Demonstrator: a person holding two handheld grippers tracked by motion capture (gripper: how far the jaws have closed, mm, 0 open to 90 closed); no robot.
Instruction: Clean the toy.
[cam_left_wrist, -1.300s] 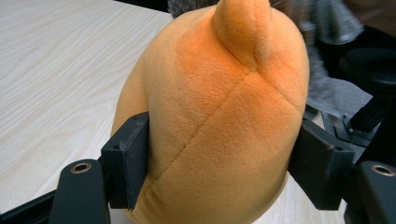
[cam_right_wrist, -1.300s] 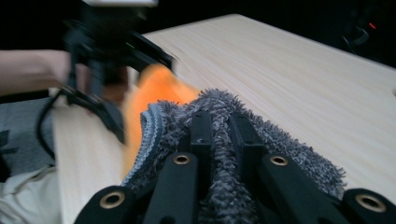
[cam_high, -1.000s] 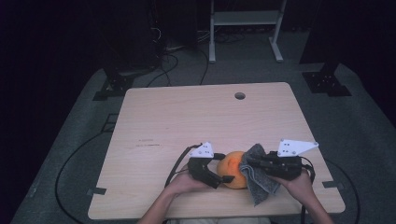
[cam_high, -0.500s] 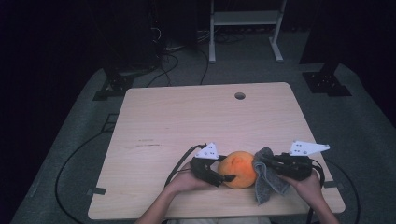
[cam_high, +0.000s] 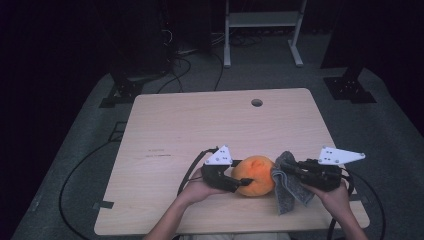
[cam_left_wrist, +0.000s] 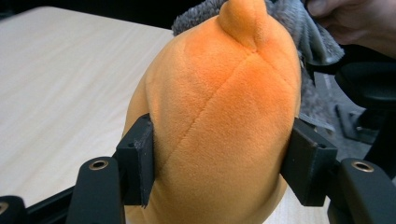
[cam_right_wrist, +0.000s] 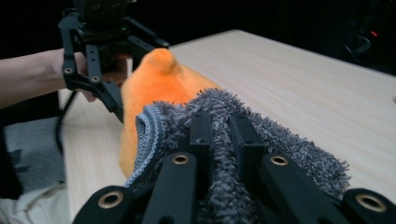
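An orange plush toy (cam_high: 255, 175) is at the front middle of the wooden table (cam_high: 200, 125). My left gripper (cam_high: 245, 182) comes at it from the left. Its jaws have just been closing, and the pads (cam_left_wrist: 137, 158) now press into both sides of the plush (cam_left_wrist: 219, 102). My right gripper (cam_high: 287, 170) is just right of the toy, shut on a grey fluffy cloth (cam_high: 289, 195) that hangs from it. In the right gripper view the cloth (cam_right_wrist: 280, 135) bunches around the jaws, with the plush (cam_right_wrist: 154, 79) and the left gripper (cam_right_wrist: 116, 70) beyond.
A round hole (cam_high: 257, 102) is near the table's far edge. Cables trail off the left side to the floor (cam_high: 80, 170). A white metal frame (cam_high: 262, 20) and dark stand bases (cam_high: 350, 87) are on the floor beyond the table.
The left jaws have closed onto the plush and that hand has risen a little. The right gripper has drawn the cloth rightward off the toy's side.
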